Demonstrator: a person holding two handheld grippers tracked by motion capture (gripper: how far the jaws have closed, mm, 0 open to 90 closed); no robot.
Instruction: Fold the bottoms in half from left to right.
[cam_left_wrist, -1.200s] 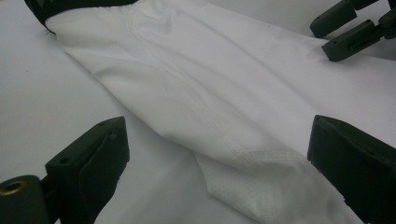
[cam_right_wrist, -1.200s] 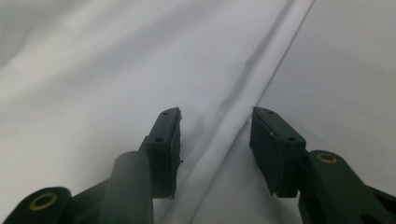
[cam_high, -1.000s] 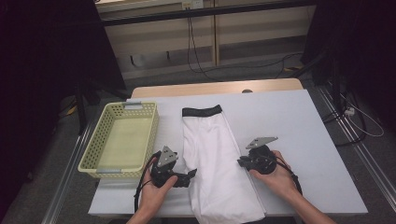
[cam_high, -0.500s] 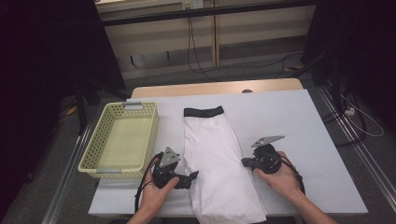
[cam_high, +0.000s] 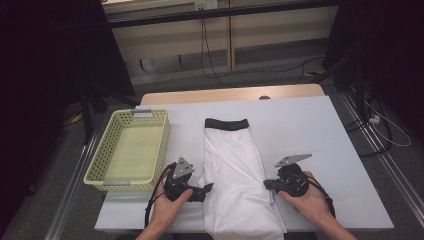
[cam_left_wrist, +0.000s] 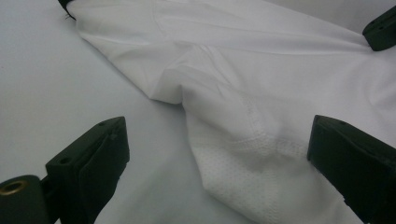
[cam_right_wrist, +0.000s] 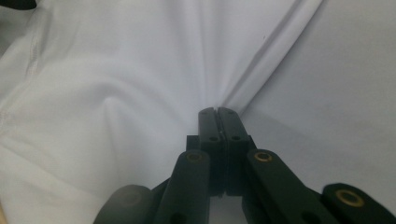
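Pinching right edge of white garment (cam_high: 235, 175) on table (cam_high: 310, 130), right gripper (cam_right_wrist: 217, 112) jaws clamped together on fabric. Left gripper (cam_left_wrist: 215, 154) jaws wide apart, straddling garment's left edge.

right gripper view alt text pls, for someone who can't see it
The right gripper, its black jaws closed together, pinches the edge of a white fabric garment, with folds radiating from the pinch point. The garment lies on a pale grey table, bare to the right.

Soft overhead light — dark, dim surroundings
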